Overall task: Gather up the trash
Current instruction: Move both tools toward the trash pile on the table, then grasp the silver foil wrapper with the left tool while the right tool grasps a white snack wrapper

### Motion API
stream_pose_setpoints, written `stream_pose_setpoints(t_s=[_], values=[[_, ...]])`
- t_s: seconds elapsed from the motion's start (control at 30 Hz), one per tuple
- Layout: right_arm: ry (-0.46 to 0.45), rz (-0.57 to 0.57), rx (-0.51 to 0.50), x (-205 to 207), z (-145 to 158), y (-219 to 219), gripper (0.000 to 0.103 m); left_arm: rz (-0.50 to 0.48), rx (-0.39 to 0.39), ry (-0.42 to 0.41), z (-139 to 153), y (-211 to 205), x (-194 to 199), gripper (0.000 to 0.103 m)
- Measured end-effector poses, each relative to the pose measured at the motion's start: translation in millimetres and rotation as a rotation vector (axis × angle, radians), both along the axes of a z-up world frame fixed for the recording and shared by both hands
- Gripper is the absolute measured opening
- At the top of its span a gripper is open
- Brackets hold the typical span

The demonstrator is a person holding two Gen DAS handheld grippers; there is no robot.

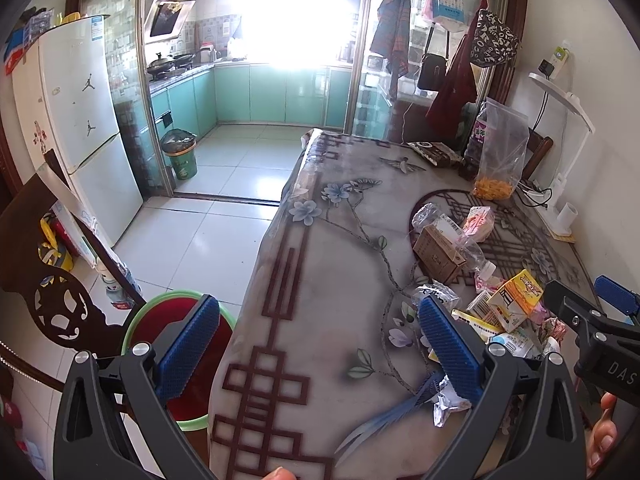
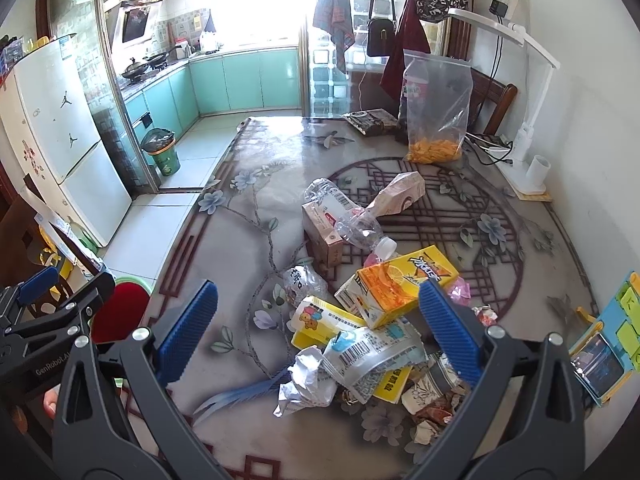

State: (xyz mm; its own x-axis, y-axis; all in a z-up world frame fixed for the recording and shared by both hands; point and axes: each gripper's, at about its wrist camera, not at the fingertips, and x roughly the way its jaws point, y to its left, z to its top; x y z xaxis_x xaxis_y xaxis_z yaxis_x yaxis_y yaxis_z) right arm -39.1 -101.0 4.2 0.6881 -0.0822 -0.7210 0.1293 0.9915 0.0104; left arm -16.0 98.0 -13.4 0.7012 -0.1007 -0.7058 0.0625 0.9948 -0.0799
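Table with a flower-patterned cover, its left edge running beside open tiled floor that leads to the kitchen doorway; the near-left stretch of the cover is bare and gives the freest room. Left tool hangs over that edge with its blue pads well apart, gripping nothing, and a red basin with a green rim sits on the floor just beside the edge below it. Right tool also stands with pads spread, empty, above the near heap of trash, one pad close by the yellow drink carton. Trash lies in two loose groups on the right half of the table: far group, one brown box, one crushed clear bottle and one pink carton; near group, the yellow carton, one flat yellow pack with a cartoon print, one clear barcode wrapper, one crumpled white paper and several small scraps (their number cannot be told). Behind stand one clear bag holding orange pieces, one dark packet and a white desk lamp with cables at the wall side. A green bin stands in the kitchen doorway, and a white fridge bounds the floor's left side.
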Motion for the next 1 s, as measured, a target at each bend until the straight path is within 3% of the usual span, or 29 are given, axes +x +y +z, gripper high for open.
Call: stream_pose_setpoints(t_s=[0.23, 0.37, 0.57, 0.77, 0.93, 1.0], values=[[0.029, 0.036, -0.016, 6, -7, -26, 0.099, -0.036, 0.036, -0.048, 5, -21, -3, 0.095], [0.049, -0.019, -0.003, 8, -15, -77, 0.099, -0.068, -0.014, -0.040, -2, -33, -2, 0.095], [0.114, -0.103, 0.030, 15, -33, -143, 0.099, -0.195, -0.052, 0.146, -35, -66, 16, 0.095], [0.158, -0.068, 0.110, 20, -51, -170, 0.099, -0.314, -0.277, 0.363, -76, -108, 28, 0.095], [0.175, -0.034, 0.148, 30, -55, -182, 0.099, -0.400, -0.210, 0.468, -114, -145, 20, 0.092], [0.177, 0.002, 0.204, 30, -55, -184, 0.099, -0.375, -0.207, 0.512, -130, -146, 22, 0.075]])
